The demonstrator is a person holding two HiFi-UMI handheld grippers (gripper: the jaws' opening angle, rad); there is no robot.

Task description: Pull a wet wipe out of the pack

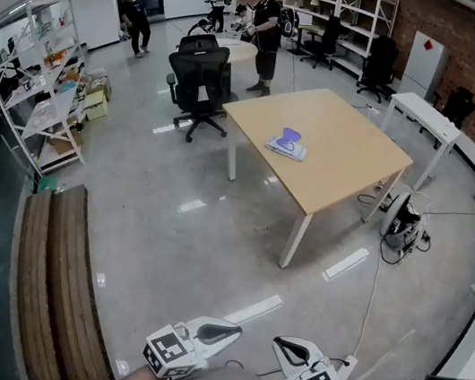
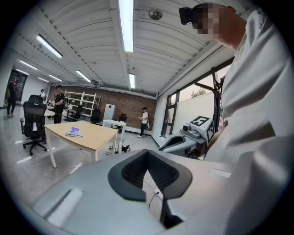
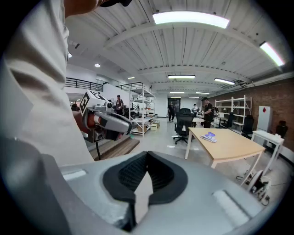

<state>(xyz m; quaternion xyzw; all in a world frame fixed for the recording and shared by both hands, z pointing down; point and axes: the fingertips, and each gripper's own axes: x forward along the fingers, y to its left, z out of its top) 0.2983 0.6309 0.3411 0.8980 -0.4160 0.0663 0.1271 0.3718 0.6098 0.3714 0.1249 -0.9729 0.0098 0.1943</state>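
We see the wet wipe pack [image 1: 286,145] lying flat on the wooden table [image 1: 351,164], a little off its middle toward the corner nearest the black office chair [image 1: 201,78]. The pack is pale with blue-purple print, and a purple shape rises from its top. We cannot tell whether that is a flap or a wipe. Any writing on it is too small for us to read, and we cannot make out its long axis with confidence. Both tools sit well apart from the table, close against our body. The left gripper [image 1: 223,331] has its fingers together on nothing, and the right gripper [image 1: 288,349] is likewise closed and empty.
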